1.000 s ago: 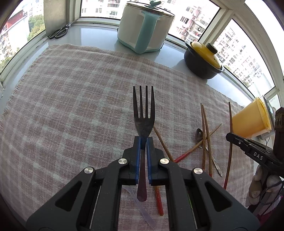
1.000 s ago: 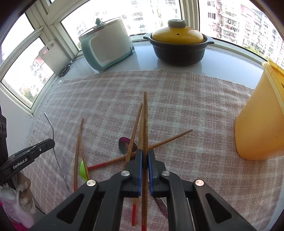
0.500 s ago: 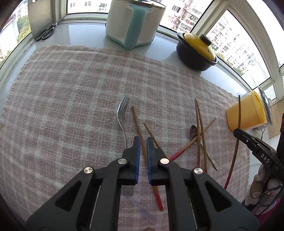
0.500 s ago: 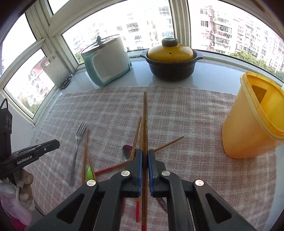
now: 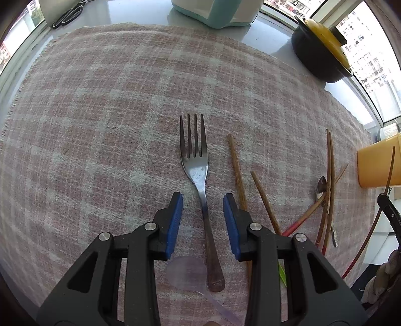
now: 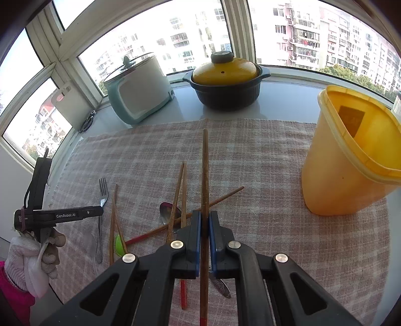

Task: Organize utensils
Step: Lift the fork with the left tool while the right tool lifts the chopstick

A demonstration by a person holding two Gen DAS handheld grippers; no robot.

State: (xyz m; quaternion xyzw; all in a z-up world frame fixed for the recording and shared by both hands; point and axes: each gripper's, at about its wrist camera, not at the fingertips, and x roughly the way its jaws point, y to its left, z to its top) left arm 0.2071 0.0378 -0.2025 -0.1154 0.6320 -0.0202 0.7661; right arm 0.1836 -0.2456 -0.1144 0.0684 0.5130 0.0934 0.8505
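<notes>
A metal fork (image 5: 194, 160) lies flat on the pink checked cloth (image 5: 100, 100), tines pointing away. My left gripper (image 5: 202, 200) stands over its handle with the jaws opening; the blue pads (image 5: 175, 220) sit clear of the handle on both sides. The right gripper (image 6: 205, 215) is shut on a long wooden chopstick (image 6: 205, 175) held above the cloth. Below it lie several more chopsticks (image 6: 179, 190), a metal spoon (image 6: 169, 213) and a green utensil (image 6: 119, 244). A yellow tub (image 6: 351, 163) stands open at the right.
A clear plastic spoon (image 5: 186, 272) lies under the left gripper's body. On the sill behind stand a white and teal rice cooker (image 6: 137, 87), a dark pot with a yellow lid (image 6: 225, 85), scissors (image 5: 67, 13) and a white board (image 6: 70, 105). A gloved hand (image 6: 32, 255) holds the left gripper.
The left gripper, which held the fork up in the air, has come down and let it go onto the cloth, jaws now apart. The right gripper still holds its chopstick, tilted slightly up.
</notes>
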